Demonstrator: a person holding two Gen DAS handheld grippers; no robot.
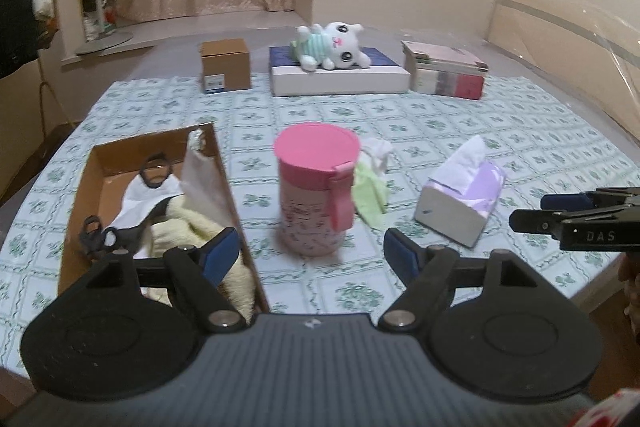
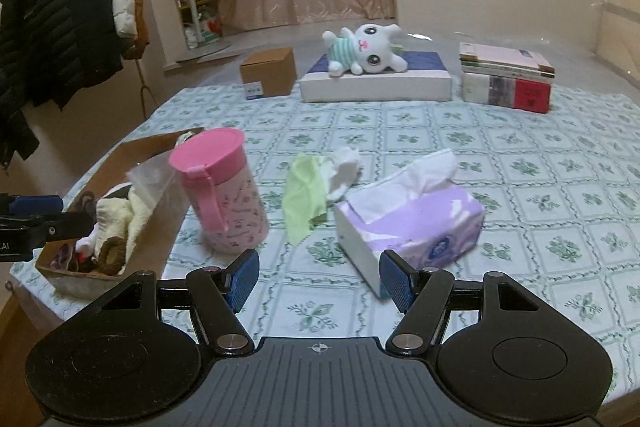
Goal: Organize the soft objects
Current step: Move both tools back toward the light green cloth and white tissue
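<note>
Cloth (image 2: 301, 195) between jug (image 2: 222, 189) and tissue box (image 2: 412, 223) (plush (image 2: 366, 49) behind)

Glossy plastic jug (image 1: 314, 191), matt cardboard tray (image 1: 76, 211) (fluffy cloth (image 1: 188, 227) inside), printed tablecloth (image 1: 400, 123).

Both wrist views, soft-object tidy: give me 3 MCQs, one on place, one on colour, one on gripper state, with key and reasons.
1. Where does the plush rabbit lie?
A. in the cardboard tray
B. on the flat blue-topped box
C. on the book stack

2. What colour is the lid of the canister?
A. pink
B. green
C. white

3. How do the two grippers stand?
A. both open and empty
B. left shut on cloth
C. right shut on tissue box

Key:
1 B, the plush rabbit rests on the flat blue-topped box at the far side.
2 A, the canister has a pink lid.
3 A, the left gripper and right gripper show spread pads with nothing between.
</note>
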